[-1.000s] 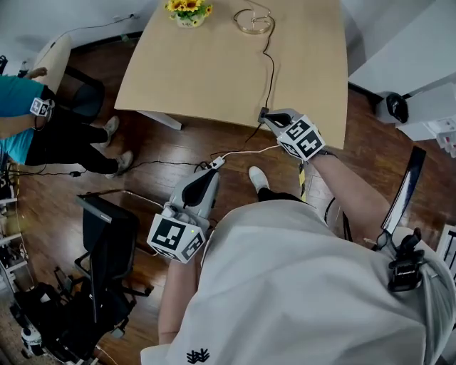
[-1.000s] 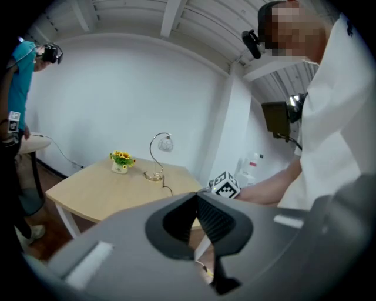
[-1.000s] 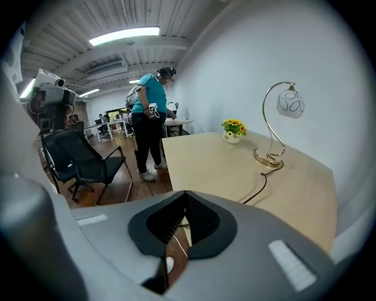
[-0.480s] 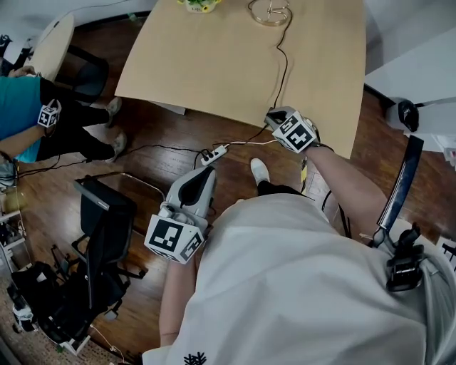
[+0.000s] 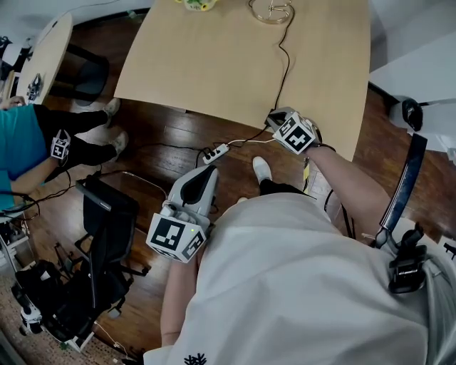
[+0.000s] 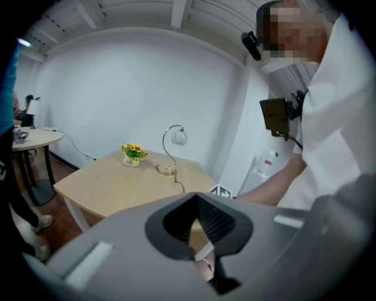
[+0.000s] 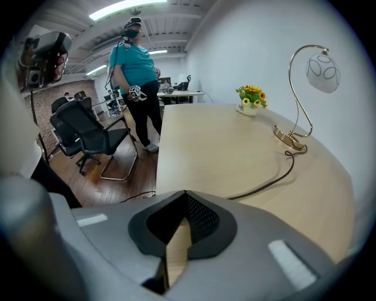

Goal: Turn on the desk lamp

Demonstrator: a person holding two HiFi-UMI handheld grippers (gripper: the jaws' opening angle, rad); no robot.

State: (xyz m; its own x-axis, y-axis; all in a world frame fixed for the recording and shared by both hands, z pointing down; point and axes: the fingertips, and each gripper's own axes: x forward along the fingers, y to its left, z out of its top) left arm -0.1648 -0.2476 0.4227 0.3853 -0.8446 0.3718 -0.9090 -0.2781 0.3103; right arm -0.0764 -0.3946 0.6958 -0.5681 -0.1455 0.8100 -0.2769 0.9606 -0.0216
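Teal-shirted person (image 5: pixel 18 146) at far left, beside a black office chair (image 5: pixel 107 235). We find the left gripper (image 5: pixel 205 177) low over the wooden floor (image 5: pixel 160 135), short of the table (image 5: pixel 206 64), jaws together on nothing. The desk lamp (image 5: pixel 269 12) stands at the table's far edge. The head view shows only its base; the right gripper view shows its globe shade (image 7: pixel 324 74). The right gripper (image 5: pixel 274 118) is at the near edge by the cord (image 5: pixel 282 60), jaws closed and empty.

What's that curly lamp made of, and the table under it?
The lamp has a thin, shiny gold stem and base, likely polished metal. Its round white shade looks like frosted glass, maybe plastic. The table is pale and matte, probably wood or laminate.
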